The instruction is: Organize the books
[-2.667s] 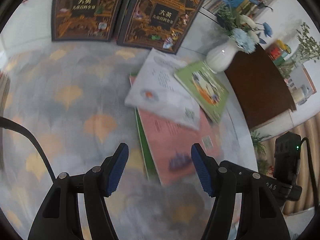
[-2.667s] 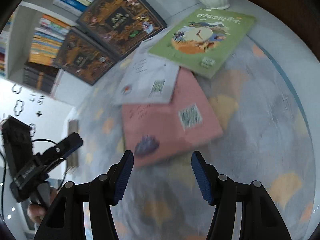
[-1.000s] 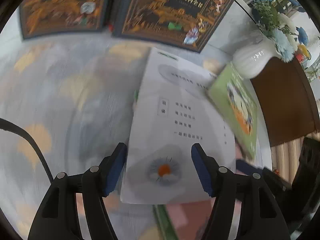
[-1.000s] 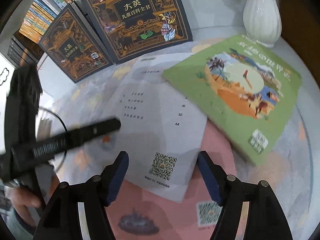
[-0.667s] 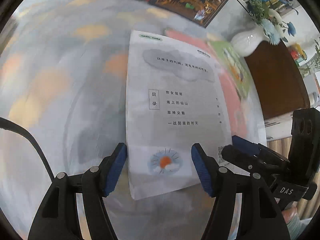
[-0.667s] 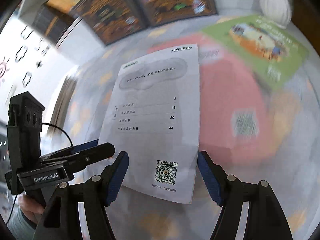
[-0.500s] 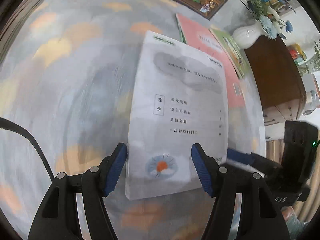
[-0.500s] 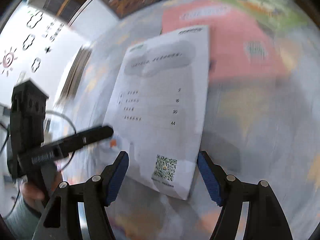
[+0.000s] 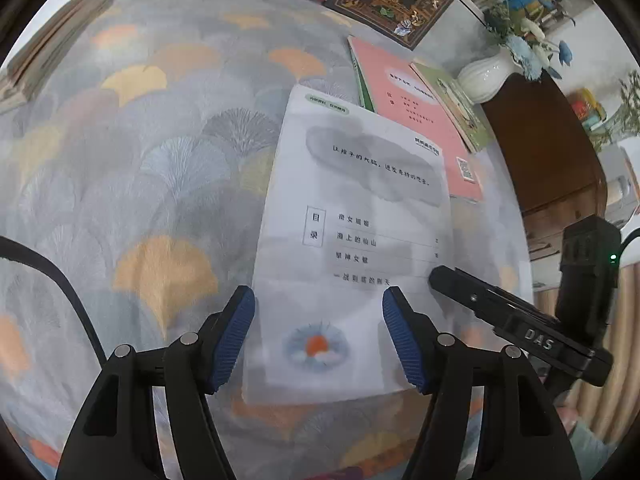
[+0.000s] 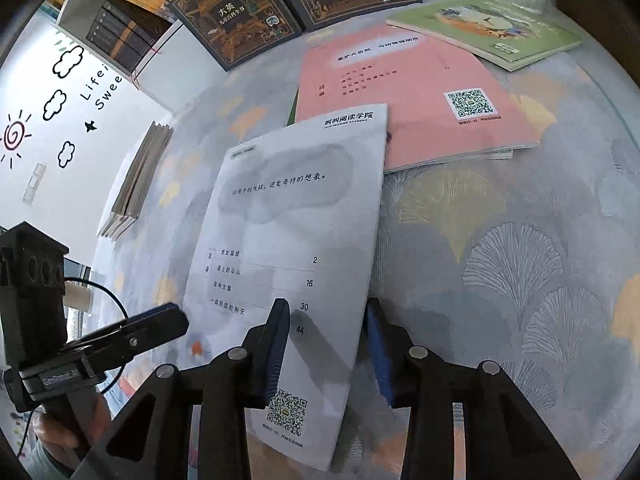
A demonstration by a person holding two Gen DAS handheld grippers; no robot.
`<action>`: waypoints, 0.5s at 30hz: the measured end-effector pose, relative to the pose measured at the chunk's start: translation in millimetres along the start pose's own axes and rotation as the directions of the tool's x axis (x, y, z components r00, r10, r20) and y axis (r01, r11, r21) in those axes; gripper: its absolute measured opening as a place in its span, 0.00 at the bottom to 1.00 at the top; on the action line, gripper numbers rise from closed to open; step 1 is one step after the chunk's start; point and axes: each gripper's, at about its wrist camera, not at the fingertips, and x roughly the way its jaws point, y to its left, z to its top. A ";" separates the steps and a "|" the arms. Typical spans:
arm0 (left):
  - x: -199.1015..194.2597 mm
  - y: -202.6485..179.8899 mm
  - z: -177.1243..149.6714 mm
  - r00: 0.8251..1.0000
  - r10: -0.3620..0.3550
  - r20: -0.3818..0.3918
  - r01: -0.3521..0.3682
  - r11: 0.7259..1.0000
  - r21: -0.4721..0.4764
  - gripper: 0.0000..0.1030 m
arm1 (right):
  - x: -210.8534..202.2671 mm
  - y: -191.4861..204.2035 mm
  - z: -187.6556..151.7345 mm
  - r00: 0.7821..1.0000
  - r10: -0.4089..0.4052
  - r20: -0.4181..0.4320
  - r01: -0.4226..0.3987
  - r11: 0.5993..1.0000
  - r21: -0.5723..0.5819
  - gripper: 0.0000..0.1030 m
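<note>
Above the patterned surface, near its front edge: one thin white booklet, back cover up, contents list and QR code showing, being carried between two tools.

Right hand-held gripper: blue pads narrowed about the booklet's lower right corner, apparently pinching it; actual contact of the right pad is hard to confirm, since the cover edge is hiding it.

Left hand-held gripper: fingers spread wide, framing the booklet's lower edge without gripping; the booklet is passing between or under them.

Remaining loose items, well apart at the far side: pink booklet lying over a green-edged one, green picture book overlapping its far corner, beside a white vase.

Already sorted: a flat stack of thin books at the left edge. Two dark encyclopedia volumes are leaning at the back.

Step in hand, by judgement: the white booklet is travelling toward that stack.

Next move is calling for: swinging the booklet left, squaring its edges with the stack, laying it flat on top, then letting go cleanly so the thin cover is not dragging or curling.
</note>
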 end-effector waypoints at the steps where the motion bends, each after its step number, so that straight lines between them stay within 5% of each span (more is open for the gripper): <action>1: 0.0 2.0 0.0 1.000 -0.006 -0.002 0.006 1.000 -0.010 0.62 | 0.9 -0.2 0.4 1.000 0.011 -0.002 -0.011 1.000 0.015 0.37; 7: -4.0 17.2 -1.9 0.998 -0.063 0.011 0.063 0.996 -0.055 0.62 | -34.1 -4.0 11.6 0.970 0.238 0.058 -0.244 0.954 0.173 0.37; 10: -9.6 25.8 0.3 0.995 -0.101 0.014 0.102 0.990 -0.100 0.62 | -54.3 29.8 22.8 0.945 0.316 0.087 -0.325 0.939 0.115 0.37; 15: -76.0 64.1 1.6 0.977 -0.049 0.208 0.093 0.974 -0.209 0.62 | -63.9 105.7 39.3 0.918 0.387 0.081 -0.386 0.922 -0.037 0.37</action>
